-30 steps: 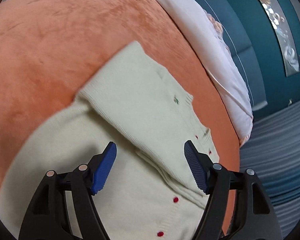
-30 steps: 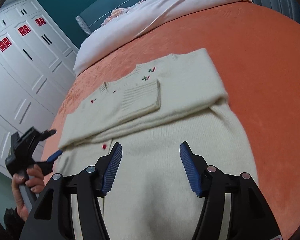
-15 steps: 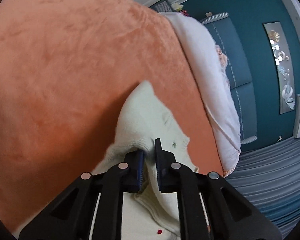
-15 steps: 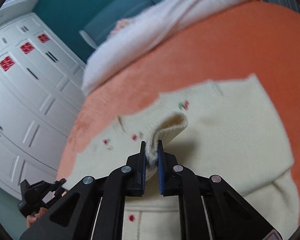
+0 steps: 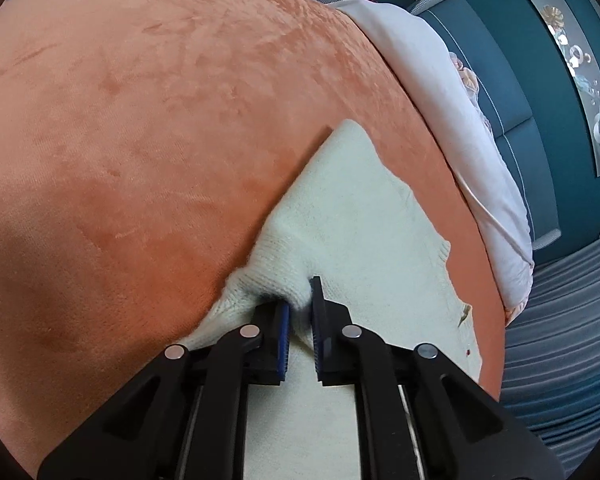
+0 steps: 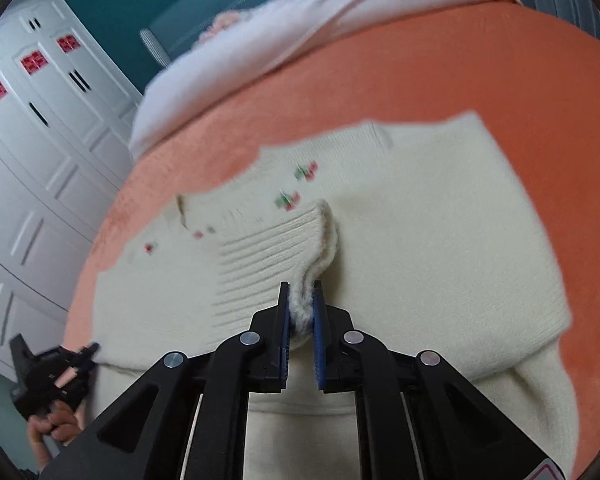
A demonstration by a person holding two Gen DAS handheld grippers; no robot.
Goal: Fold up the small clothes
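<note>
Left gripper (image 5: 300,304): jaws clamped on a bunched fold of the cardigan's knit; blue pads nearly meet with the wool pinched between them; in the right wrist view it shows small at the far left (image 6: 86,354), held in a hand (image 6: 56,424), its tip touching the cardigan's left edge
Right gripper (image 6: 301,304): jaws pinch the ribbed cuff of a sleeve; thick wool fills the narrow gap between the pads
Cardigan (image 6: 420,240): cream knit, spread flat on the bed, directly under and ahead of both grippers; upper part folded over the lower part, the fold's edge running across just below the right gripper's tips
Sleeve (image 6: 268,256): lies across the cardigan's front, ahead and left of the right gripper; cuff end raised off the cloth where it is gripped
Embroidery (image 6: 296,186): small red and green motifs, just beyond the cuff; blurred
Buttons (image 5: 469,352): a small red one shows right of the left gripper, near the cardigan's edge
Bed (image 5: 140,140): orange plush cover; stretches left of and beyond the left gripper, right of and beyond the right gripper
Quilt (image 6: 300,32): pale pink-white, piled along the bed's far edge, well beyond the cardigan
Wardrobe (image 6: 28,120): white panelled doors with red paper cuts, far left of the right gripper
Wall (image 5: 540,80): teal, far right of the left gripper
</note>
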